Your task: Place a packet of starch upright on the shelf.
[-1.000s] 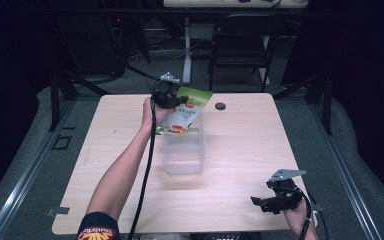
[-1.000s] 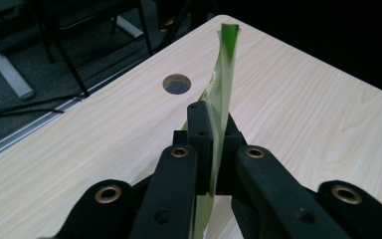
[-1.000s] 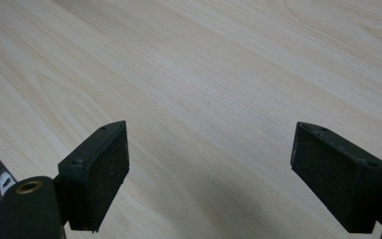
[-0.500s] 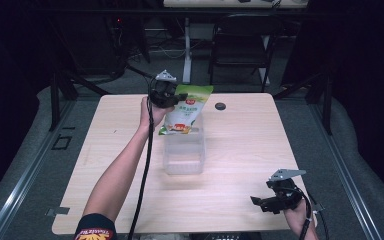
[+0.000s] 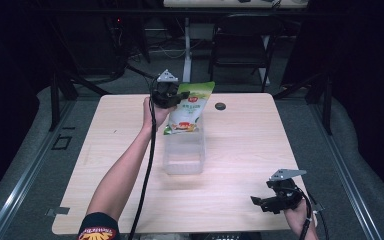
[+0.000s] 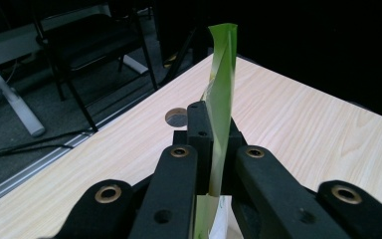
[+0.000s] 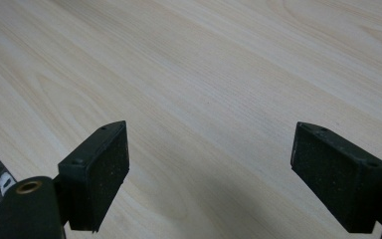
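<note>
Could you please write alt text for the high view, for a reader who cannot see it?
The left gripper holds a green and white pouch by its top edge, above a clear plastic container on a light wooden table. The right gripper rests open near the table's front right corner.

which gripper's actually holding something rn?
The left gripper: its jaws are shut on the top edge of the green pouch, held over the clear bin. The right gripper sits near the table's front edge, jaws wide open, nothing between them.
</note>
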The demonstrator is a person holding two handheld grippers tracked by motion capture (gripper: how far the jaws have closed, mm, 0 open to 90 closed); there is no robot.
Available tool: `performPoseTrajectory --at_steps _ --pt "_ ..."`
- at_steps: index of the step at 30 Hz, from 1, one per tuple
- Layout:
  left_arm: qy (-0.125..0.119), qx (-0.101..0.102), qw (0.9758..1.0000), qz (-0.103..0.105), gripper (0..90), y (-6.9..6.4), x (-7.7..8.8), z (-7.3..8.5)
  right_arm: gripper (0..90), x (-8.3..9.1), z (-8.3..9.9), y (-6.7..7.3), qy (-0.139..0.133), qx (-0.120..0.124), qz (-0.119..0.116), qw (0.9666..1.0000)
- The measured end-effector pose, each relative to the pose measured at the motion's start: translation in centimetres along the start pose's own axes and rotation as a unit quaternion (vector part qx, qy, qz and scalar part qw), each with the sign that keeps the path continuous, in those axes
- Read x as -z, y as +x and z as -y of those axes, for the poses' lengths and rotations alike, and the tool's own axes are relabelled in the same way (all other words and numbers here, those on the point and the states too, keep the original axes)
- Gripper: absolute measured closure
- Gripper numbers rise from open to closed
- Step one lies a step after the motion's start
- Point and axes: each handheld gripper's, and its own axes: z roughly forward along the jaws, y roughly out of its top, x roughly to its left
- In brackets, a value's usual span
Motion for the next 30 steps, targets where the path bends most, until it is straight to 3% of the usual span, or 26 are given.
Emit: performPoseTrajectory --at_steps 10,20,24,30 --pt "-0.011 -0.017 0.9998 -0.008 89.5 -0.2 -0.6 0.4 14.9 0.0 0.0 0.0 0.001 0.003 -0.002 1.0000" --pt "-0.032 -0.022 0.9992 -0.011 89.5 0.3 -1.0 1.8 14.9 0.0 0.0 0.0 0.000 0.000 -0.001 1.0000" --pt "-0.034 -0.017 0.9993 -0.005 89.4 0.7 -1.2 2.5 14.9 0.0 0.0 0.0 0.002 0.002 -0.003 1.0000" --pt "-0.042 0.013 0.9991 -0.001 89.3 1.4 -1.4 3.7 14.8 0.1 0.0 -0.1 0.001 0.002 -0.001 1.0000"
